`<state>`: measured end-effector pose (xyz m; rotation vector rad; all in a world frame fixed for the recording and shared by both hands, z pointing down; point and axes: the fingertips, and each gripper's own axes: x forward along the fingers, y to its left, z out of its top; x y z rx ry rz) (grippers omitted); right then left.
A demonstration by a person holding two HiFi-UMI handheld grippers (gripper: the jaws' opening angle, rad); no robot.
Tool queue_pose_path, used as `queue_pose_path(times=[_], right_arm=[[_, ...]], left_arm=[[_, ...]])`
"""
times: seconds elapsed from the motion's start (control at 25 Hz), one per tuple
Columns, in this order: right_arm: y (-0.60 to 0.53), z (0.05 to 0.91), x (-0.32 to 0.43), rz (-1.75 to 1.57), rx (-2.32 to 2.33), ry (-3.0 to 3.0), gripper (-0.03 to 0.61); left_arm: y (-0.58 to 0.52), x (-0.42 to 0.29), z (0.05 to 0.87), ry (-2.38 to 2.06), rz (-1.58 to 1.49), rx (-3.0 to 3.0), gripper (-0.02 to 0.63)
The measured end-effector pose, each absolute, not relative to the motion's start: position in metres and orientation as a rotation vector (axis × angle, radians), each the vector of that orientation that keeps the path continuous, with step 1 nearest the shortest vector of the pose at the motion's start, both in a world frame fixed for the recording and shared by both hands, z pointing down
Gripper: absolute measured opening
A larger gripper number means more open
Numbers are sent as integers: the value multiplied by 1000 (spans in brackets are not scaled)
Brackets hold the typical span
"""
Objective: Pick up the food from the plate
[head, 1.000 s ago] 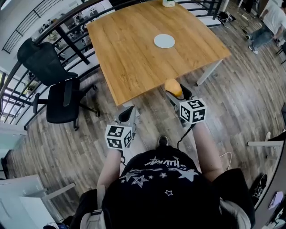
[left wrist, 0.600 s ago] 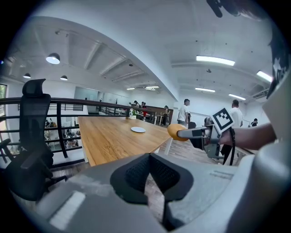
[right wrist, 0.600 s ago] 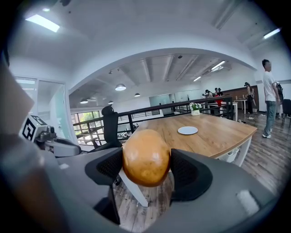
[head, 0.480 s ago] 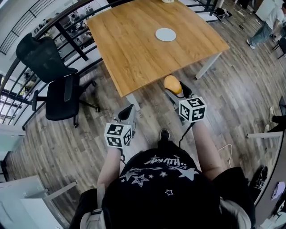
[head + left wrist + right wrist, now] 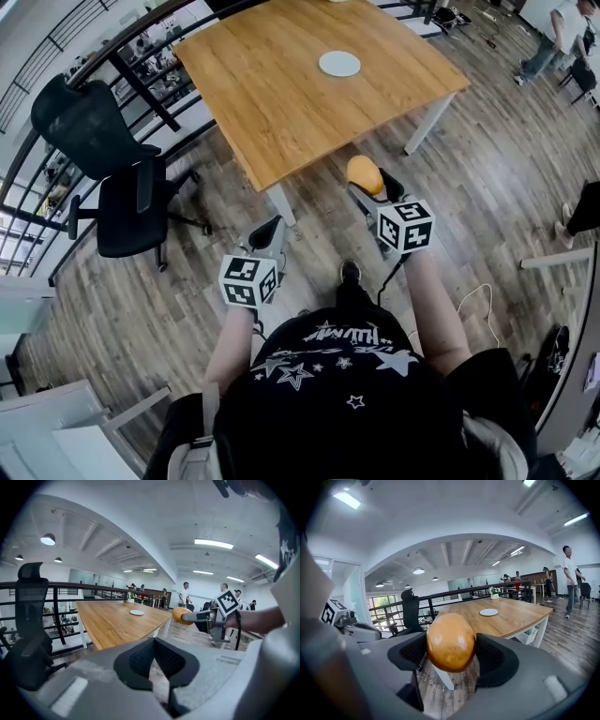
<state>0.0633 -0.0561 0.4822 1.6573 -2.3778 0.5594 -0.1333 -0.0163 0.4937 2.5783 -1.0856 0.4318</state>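
We are clamping the glossy bread roll (image 5: 451,641) in our right gripper (image 5: 375,187), well apart from the bare white plate (image 5: 339,64) on the table (image 5: 272,103). Our left gripper (image 5: 157,663) is hanging closed and empty. The smooth, rounded roll could slip free if our squeeze is easing.

The bench (image 5: 281,103) stands far from the person, with the plate (image 5: 338,64) on it toward its far right part, well apart from the near edge. An office chair (image 5: 122,202) stands on the floor (image 5: 487,187) left of the bench, and a railing (image 5: 122,66) runs behind both. The right claw (image 5: 370,187) hangs over the floor just near the bench's near corner, with the food (image 5: 364,175) between its jaws. The left claw (image 5: 267,234) is to its left and nearer, also over the floor. At the far right a person (image 5: 553,37) stands beyond the bench.
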Motion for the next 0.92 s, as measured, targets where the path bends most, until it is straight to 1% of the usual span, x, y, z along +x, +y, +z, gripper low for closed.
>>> queue_pose_path(times=[0.92], right_arm=[[45,481,-1,536,1739,-2327,331]], left_arm=[[69,-199,492,-1025,383,2624,2]])
